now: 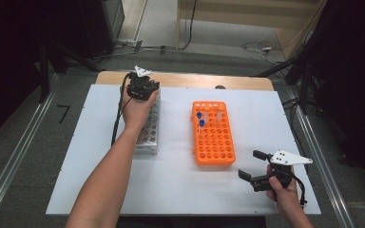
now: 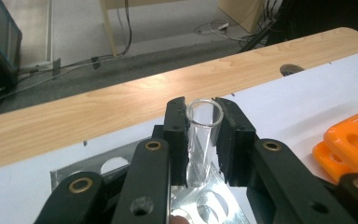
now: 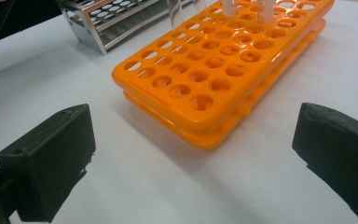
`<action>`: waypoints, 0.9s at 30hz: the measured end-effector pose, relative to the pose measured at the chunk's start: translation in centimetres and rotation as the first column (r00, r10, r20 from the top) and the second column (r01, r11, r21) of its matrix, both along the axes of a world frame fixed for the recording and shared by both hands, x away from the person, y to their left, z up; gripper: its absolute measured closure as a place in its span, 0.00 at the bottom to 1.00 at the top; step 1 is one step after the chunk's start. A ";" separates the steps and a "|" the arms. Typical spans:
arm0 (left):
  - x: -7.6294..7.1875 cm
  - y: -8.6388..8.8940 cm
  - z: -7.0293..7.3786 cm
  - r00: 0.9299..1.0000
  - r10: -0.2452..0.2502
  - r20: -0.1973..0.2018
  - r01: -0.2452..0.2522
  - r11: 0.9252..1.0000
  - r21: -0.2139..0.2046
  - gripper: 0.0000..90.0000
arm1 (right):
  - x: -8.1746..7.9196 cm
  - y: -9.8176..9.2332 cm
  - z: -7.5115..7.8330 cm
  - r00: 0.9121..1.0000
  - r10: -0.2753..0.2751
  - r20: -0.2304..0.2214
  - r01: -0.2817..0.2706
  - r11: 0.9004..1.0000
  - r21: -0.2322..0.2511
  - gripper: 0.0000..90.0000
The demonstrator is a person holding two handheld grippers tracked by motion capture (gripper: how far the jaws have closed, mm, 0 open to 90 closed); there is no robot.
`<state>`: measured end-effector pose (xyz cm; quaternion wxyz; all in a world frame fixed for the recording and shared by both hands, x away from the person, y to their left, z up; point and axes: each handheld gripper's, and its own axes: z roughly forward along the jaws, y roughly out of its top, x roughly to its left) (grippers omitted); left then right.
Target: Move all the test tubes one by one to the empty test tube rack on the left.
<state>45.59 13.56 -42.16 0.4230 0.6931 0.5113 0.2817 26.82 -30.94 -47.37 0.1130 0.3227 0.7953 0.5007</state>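
One clear tube (image 2: 204, 140) stands upright, clamped in the left tool (image 2: 204, 135).

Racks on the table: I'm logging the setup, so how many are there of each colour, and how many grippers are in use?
Orange rack: 1
Metal rack: 1
Grippers: 2, the left gripper shut on a clear tube above the metal rack, the right gripper open beside the orange rack
Total: 4
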 end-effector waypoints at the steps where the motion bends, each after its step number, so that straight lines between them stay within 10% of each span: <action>1: 0.0 0.1 0.0 1.000 -0.004 -0.008 0.004 1.000 -0.003 0.83 | 0.0 0.0 0.0 1.000 0.001 0.001 -0.001 1.000 -0.001 0.00; 5: -0.1 0.3 0.1 1.000 -0.015 -0.006 0.015 0.999 -0.032 0.76 | 0.0 0.0 0.0 1.000 0.000 -0.002 0.000 1.000 -0.001 0.00; 12: -1.0 0.4 0.5 0.999 -0.053 -0.001 0.053 0.995 -0.085 0.33 | 0.1 0.0 0.0 1.000 0.000 -0.001 0.000 1.000 0.002 0.00; 18: -3.1 0.6 0.6 0.990 -0.140 0.005 0.139 0.979 -0.147 0.10 | 0.2 0.2 -0.1 1.000 0.004 -0.004 -0.004 1.000 0.002 0.00; 27: -7.9 0.6 0.3 0.977 -0.213 0.030 0.215 0.961 -0.176 0.00 | 0.3 0.4 0.1 1.000 0.001 -0.002 -0.001 1.000 -0.003 0.00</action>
